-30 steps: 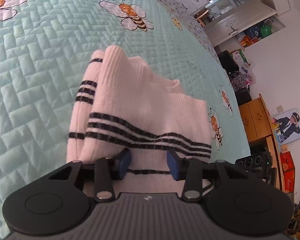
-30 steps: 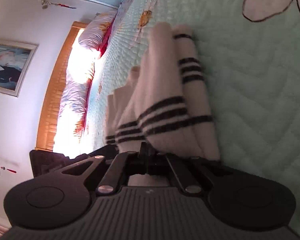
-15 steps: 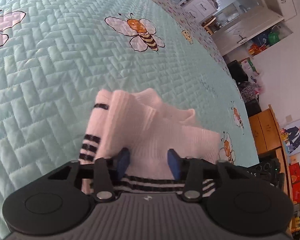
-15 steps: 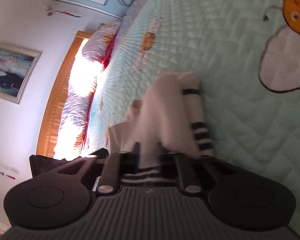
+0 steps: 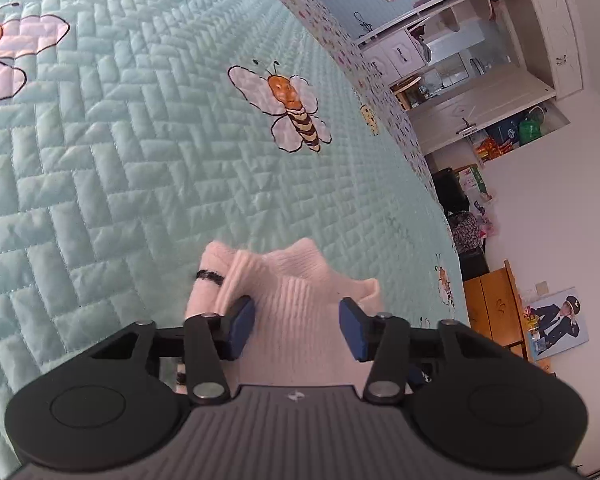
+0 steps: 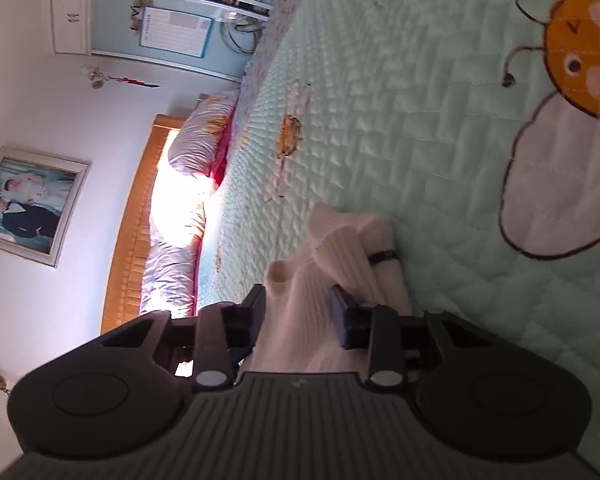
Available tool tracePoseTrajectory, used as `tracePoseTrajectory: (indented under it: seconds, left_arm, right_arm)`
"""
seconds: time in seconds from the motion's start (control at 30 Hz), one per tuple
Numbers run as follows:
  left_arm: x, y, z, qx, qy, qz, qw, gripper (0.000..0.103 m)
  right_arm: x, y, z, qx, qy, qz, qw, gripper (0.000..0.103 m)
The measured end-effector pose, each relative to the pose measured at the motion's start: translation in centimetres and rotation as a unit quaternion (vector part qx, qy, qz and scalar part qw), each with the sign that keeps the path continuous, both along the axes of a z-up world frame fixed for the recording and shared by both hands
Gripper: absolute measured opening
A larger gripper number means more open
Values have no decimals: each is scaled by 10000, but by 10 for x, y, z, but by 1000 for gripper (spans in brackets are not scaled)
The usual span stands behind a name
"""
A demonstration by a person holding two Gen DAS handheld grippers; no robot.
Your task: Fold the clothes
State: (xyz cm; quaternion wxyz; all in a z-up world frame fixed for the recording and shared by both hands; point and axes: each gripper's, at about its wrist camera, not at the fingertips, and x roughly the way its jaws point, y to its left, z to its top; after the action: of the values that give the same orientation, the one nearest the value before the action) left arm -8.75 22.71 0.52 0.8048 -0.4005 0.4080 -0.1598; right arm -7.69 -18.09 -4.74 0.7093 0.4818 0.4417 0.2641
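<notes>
Left gripper: jaws have just been opening, now mid-width, with the sweater loose between them. It sits bundled on the quilt, well away from the pillow end. Right gripper: jaws parted, knit filling the gap. Judgement: open both fully, back out low and straight so the pads don't drag the fold.

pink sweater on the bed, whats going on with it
A person with a gripper in each hand is folding a pale pink striped sweater on the mint bee-print quilt. The bunched sweater lies between both pairs of jaws. The jaws of the left gripper have just been opening and don't pinch it; those of the right gripper also stand apart around it.
</notes>
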Motion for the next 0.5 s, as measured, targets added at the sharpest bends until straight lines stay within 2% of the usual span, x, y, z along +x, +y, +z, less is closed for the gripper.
tracePoseTrajectory:
  seconds: [0.1, 0.17, 0.23, 0.27, 0.37, 0.43, 0.47, 0.5]
  left_arm:
    - [-2, 11, 0, -396, 103, 145, 9991, 45]
    - [-4, 16, 6, -657, 78, 198, 9976, 47]
    - [-8, 19, 15, -914, -37, 225, 9956, 50]
    - [-9, 20, 19, -1042, -93, 233, 9942, 53]
    - [-4, 9, 23, -1395, -192, 27, 9900, 57]
    - [3, -3, 19, -1049, -67, -126, 9944, 58]
    - [7, -4, 9, -1015, 88, -77, 9948, 59]
    - [10, -4, -1, -980, 243, -28, 9949, 52]
  right_arm:
    - [-3, -6, -6, 112, 113, -129, 9998, 0]
    - [-6, -6, 3, 193, -56, -115, 9997, 8]
    - [-8, -6, 12, 317, -235, -138, 9991, 35]
    - [-9, -6, 16, 412, -320, -184, 9985, 39]
    - [-5, -9, 20, 680, -415, -374, 9961, 41]
    - [2, -7, 15, 630, -275, -391, 9969, 40]
    - [5, -5, 11, 482, -160, -373, 9980, 39]
    - [8, -3, 5, 432, -60, -361, 9984, 38]
